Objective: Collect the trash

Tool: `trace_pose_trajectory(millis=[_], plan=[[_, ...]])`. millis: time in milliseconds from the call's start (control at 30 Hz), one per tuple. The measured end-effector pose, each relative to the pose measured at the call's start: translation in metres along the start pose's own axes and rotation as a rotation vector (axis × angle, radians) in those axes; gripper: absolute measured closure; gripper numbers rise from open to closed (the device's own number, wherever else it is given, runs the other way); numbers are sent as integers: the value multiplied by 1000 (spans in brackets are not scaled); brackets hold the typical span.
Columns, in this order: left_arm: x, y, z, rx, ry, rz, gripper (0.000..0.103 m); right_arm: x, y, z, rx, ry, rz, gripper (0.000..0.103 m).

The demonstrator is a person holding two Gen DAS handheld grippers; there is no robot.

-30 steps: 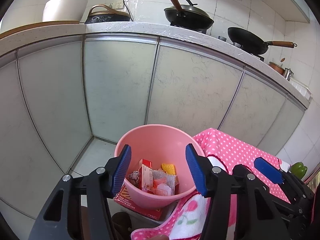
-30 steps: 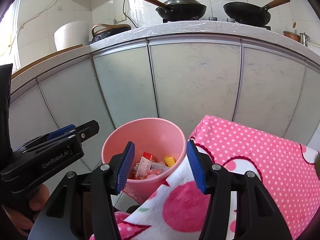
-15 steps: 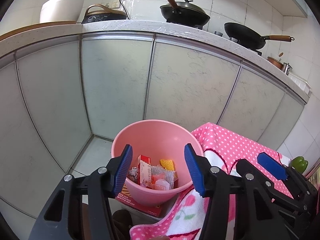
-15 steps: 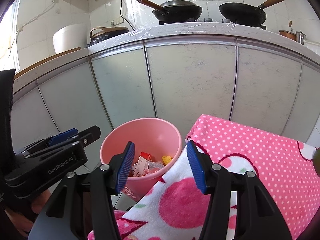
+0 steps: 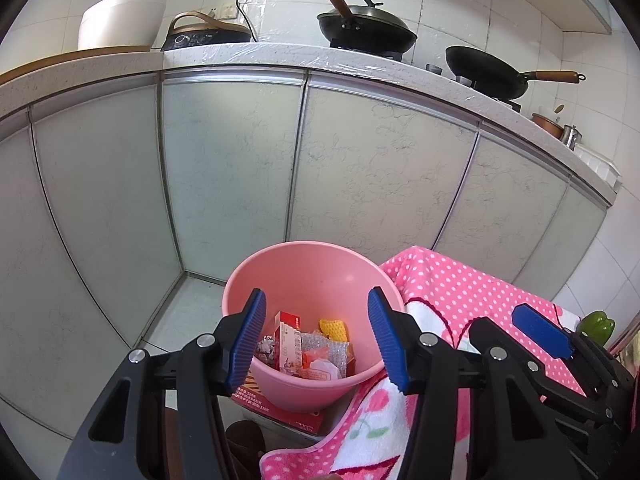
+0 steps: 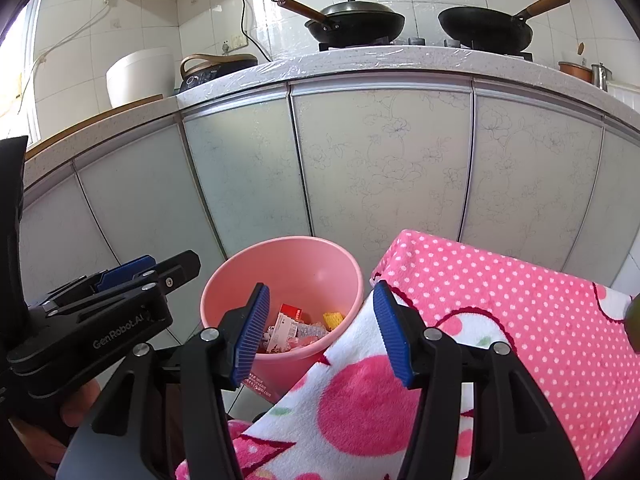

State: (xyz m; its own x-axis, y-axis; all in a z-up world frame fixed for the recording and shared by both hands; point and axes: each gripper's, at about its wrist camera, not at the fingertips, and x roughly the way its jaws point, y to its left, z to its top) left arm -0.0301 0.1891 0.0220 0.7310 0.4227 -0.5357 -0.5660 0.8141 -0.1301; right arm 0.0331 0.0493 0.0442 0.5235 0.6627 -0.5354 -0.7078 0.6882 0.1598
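Observation:
A pink bin (image 5: 308,276) (image 6: 288,264) stands on the floor against the cabinet doors, resting on a red box (image 5: 276,410). Inside lie a red-and-white carton (image 5: 289,340) (image 6: 290,320), a yellow piece (image 5: 334,327), bubble wrap (image 5: 324,346) and other scraps. My left gripper (image 5: 317,338) hovers above the bin's near rim, open, with nothing between its blue pads. My right gripper (image 6: 318,330) is open and empty too, above the bin's right edge and the pink dotted cloth (image 6: 500,312). The right gripper (image 5: 540,332) shows in the left wrist view and the left gripper (image 6: 124,280) in the right wrist view.
The pink cloth (image 5: 460,292) covers a low surface right of the bin, with a green pepper (image 5: 598,326) at its far end. Frosted cabinet doors (image 5: 232,168) rise behind. The counter above carries two woks (image 5: 366,32) (image 5: 488,72), a cooker (image 5: 208,34) and a white pot (image 5: 120,20).
Both views have shifted only slightly; the bin sits a touch lower in frame. Both grippers stay open and empty.

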Motion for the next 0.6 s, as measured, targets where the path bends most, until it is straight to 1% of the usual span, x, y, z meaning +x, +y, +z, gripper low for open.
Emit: trace_pose_trajectory(millis=[600], plan=[[0, 0, 2, 9, 3, -9, 51, 0, 0, 0, -2, 4, -2, 48]])
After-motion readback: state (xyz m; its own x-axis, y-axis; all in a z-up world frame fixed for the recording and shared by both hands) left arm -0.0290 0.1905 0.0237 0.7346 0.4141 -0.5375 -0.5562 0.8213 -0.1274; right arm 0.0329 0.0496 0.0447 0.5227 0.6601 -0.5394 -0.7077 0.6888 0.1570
